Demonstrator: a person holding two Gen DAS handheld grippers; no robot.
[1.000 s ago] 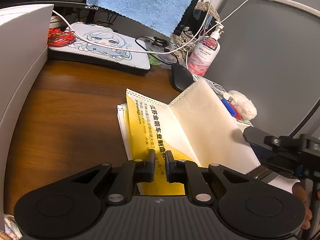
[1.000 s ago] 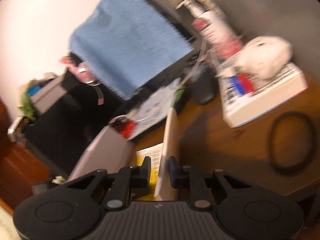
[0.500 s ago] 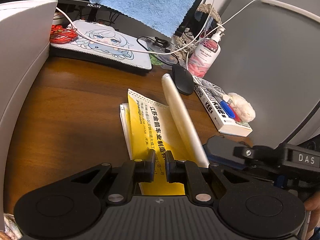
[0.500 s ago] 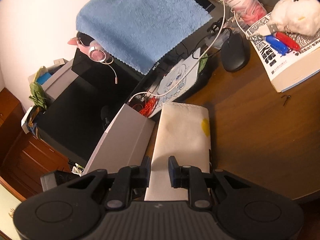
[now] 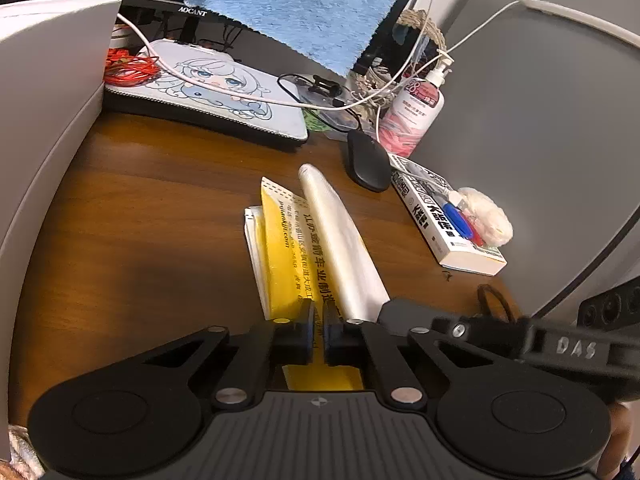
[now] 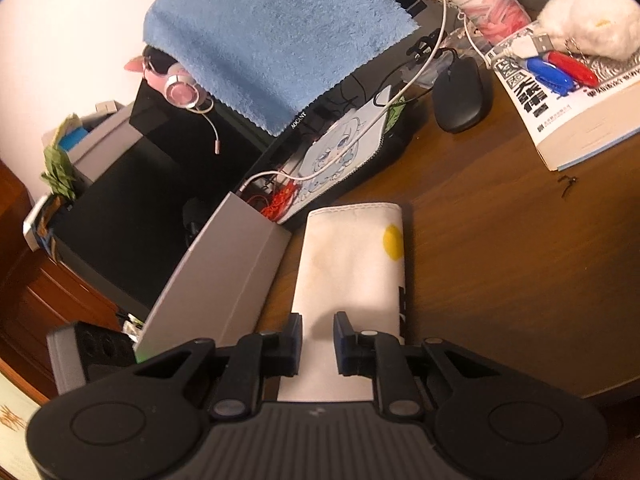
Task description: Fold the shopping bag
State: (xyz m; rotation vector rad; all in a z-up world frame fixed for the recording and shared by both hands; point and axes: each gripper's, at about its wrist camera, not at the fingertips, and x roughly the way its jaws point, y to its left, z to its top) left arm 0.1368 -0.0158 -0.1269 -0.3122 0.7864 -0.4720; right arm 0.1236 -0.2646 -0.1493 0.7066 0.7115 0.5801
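A yellow shopping bag (image 5: 286, 252) with black print lies flat on the brown desk (image 5: 152, 220). Its white flap (image 5: 340, 240) is turned over the yellow face, tilted and not flat in the left wrist view. My left gripper (image 5: 318, 330) is shut on the bag's near edge. My right gripper (image 5: 394, 312) comes in from the right and is shut on the near end of the flap. In the right wrist view the flap (image 6: 352, 264) runs out between the right gripper's fingers (image 6: 318, 342), with a yellow spot near its far edge.
A grey box (image 5: 44, 120) stands at the left. At the back lie a cartoon mat (image 5: 216, 88), a monitor under a blue towel (image 5: 304, 4) and cables. To the right are a black mouse (image 5: 368, 164), a pump bottle (image 5: 416, 112), a book (image 5: 440, 216) and a black band (image 5: 492, 300).
The right gripper has swung the white flap from lying open on the right over to the left onto the yellow face. The left gripper has held still on the near edge.
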